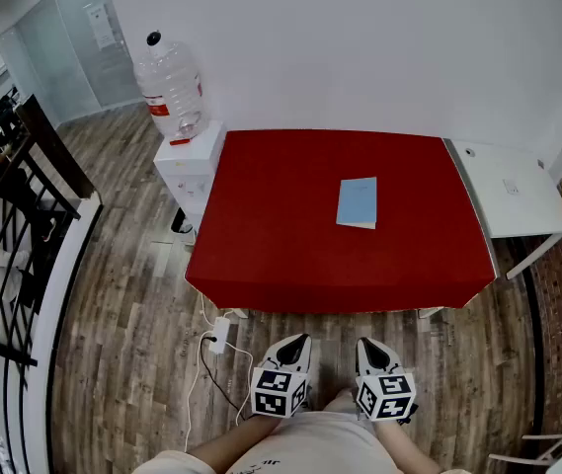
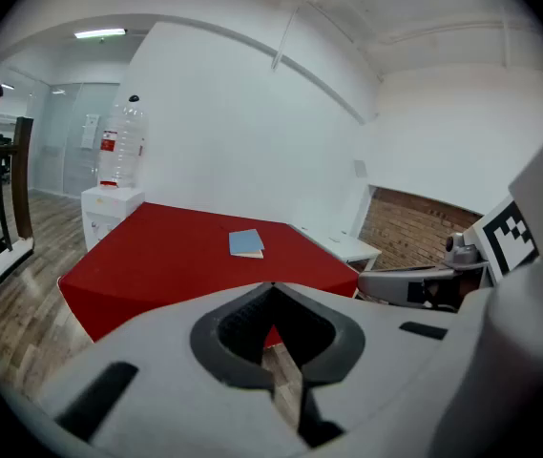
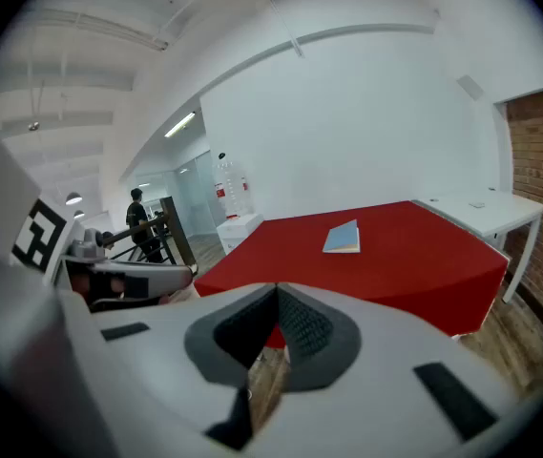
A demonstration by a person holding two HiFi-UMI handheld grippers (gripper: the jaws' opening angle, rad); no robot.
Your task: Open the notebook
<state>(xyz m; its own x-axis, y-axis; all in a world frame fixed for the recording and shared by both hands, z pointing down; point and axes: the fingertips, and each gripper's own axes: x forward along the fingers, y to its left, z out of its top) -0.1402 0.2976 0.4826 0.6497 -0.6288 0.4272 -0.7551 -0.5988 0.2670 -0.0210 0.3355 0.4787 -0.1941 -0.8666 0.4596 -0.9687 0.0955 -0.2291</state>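
A closed light-blue notebook [image 1: 358, 202] lies flat on the red table [image 1: 261, 235], right of its middle. Both gripper views show the notebook [image 2: 246, 243] [image 3: 344, 238] far ahead on the red top. My left gripper [image 1: 300, 341] and right gripper [image 1: 364, 345] are held side by side close to my body, over the wooden floor in front of the table's near edge. In its own view the left gripper [image 2: 271, 286] has its jaw tips touching, with nothing held. The right gripper [image 3: 277, 287] is likewise shut and holds nothing.
A large water bottle [image 1: 170, 87] stands on a white cabinet [image 1: 190, 161] at the table's left. A white desk [image 1: 513, 191] adjoins the table on the right. A power strip [image 1: 217, 339] with cables lies on the floor. A black railing [image 1: 4, 225] runs along the left.
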